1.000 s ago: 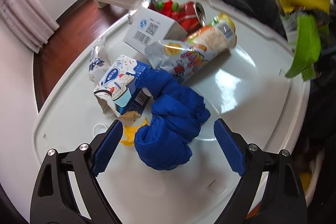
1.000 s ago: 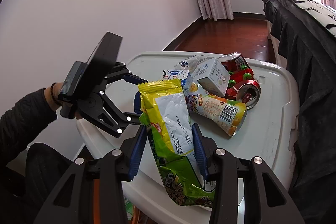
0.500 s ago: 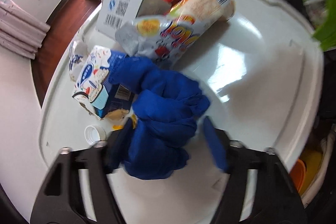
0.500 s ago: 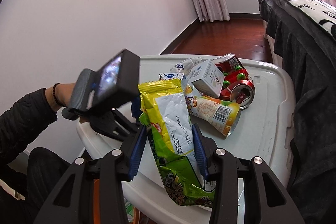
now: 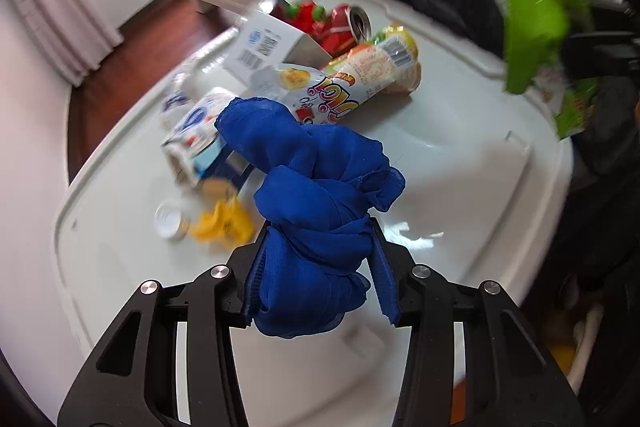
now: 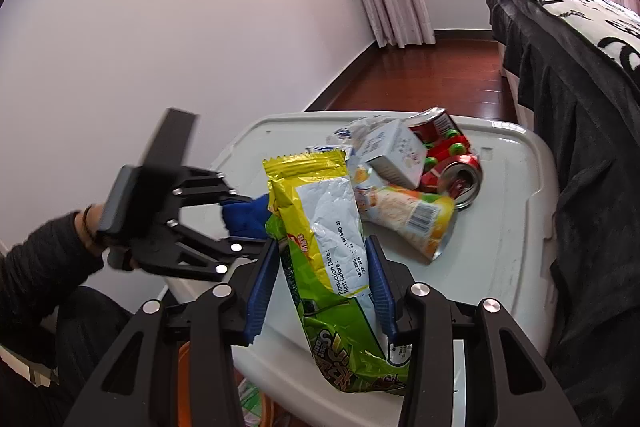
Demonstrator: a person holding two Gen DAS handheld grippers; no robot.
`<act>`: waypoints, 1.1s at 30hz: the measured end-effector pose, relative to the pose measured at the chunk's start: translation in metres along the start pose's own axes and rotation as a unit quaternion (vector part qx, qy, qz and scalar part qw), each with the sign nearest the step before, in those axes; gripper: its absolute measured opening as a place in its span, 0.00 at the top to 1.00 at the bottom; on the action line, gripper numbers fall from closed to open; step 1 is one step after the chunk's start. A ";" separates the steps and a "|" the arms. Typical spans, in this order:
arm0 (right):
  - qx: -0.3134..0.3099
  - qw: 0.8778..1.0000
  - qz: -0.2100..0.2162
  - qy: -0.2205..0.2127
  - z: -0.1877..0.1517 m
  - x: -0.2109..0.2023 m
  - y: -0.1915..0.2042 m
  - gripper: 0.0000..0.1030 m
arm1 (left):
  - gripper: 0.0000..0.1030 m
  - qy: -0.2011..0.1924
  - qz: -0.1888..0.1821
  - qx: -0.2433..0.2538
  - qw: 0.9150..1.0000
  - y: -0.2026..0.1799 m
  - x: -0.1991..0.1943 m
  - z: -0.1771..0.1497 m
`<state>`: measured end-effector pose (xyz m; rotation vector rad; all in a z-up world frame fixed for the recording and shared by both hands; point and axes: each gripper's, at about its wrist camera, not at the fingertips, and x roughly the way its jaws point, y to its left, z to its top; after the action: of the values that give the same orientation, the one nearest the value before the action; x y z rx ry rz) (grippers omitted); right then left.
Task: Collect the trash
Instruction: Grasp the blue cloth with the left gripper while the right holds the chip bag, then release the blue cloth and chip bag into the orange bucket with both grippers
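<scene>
My left gripper (image 5: 316,283) clamped on the blue cloth (image 5: 316,195), my right gripper (image 6: 320,287) pinching the green-yellow snack bag (image 6: 320,227), both above the white lid (image 5: 460,131)

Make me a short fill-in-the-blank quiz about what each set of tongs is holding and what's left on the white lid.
1. The left tongs are shut on a crumpled cloth coloured ____.
2. The right tongs grip a yellow and ____ snack bag.
3. The opened red drink can on the white plastic lid lies on its ____.
4. Near the yellow scrap sits a small white bottle ____.

Missing words: blue; green; side; cap
</scene>
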<state>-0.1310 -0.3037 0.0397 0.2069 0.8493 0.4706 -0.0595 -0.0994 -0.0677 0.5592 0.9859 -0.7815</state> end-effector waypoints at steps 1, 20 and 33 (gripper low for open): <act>0.000 1.000 0.004 0.000 -0.003 -0.001 0.005 0.57 | 0.57 -0.006 -0.004 -0.016 1.000 -0.002 -0.007 -0.007; 0.032 0.986 0.087 0.139 -0.151 0.043 0.150 0.57 | 0.56 0.061 -0.008 -0.271 0.961 -0.085 -0.057 -0.229; 0.030 0.980 0.060 0.186 -0.178 0.085 0.163 0.17 | 0.31 0.149 0.031 -0.338 0.929 -0.088 -0.034 -0.254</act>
<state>-0.2697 -0.1212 -0.0740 0.2291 1.2226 0.6076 -0.2717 0.0425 -0.1590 0.1017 1.4249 -0.2594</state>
